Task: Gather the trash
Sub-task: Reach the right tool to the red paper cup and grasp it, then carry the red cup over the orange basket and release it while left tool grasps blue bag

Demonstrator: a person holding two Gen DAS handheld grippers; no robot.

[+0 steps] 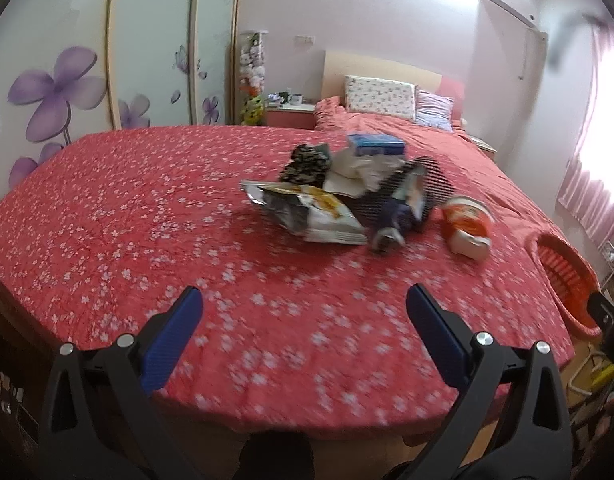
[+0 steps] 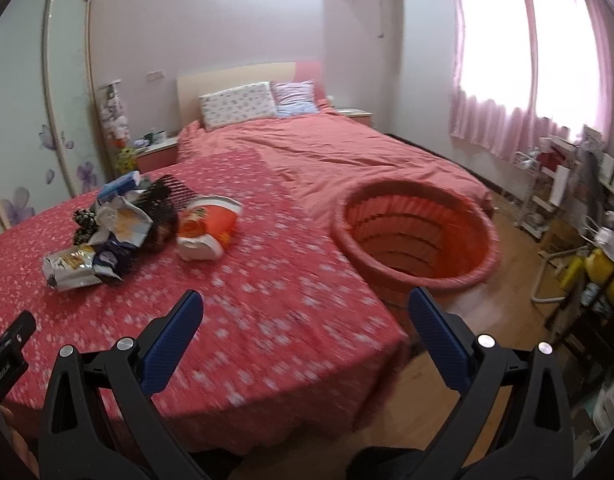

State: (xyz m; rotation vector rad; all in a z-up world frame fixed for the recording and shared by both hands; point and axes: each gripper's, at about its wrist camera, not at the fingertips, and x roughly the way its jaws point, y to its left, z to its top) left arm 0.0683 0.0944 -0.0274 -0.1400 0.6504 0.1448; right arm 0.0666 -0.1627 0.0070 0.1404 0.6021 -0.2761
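Left gripper [image 1: 305, 300] and right gripper [image 2: 306, 303] are hovering over the bed [image 1: 127, 208], jaws open, empty. Trash pile [image 1: 347, 196] is lying mid-bed; orange basket [image 2: 417, 236] is standing beside the bed.

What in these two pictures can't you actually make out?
- Bottom of the orange basket: right view, hidden in shadow, so its contents are unclear.
- Basket in the left view: cut off by the picture edge.
- Printing on the snack bag and orange cup: blurred, unreadable.
- Pieces under the trash pile: hidden by wrappers on top.
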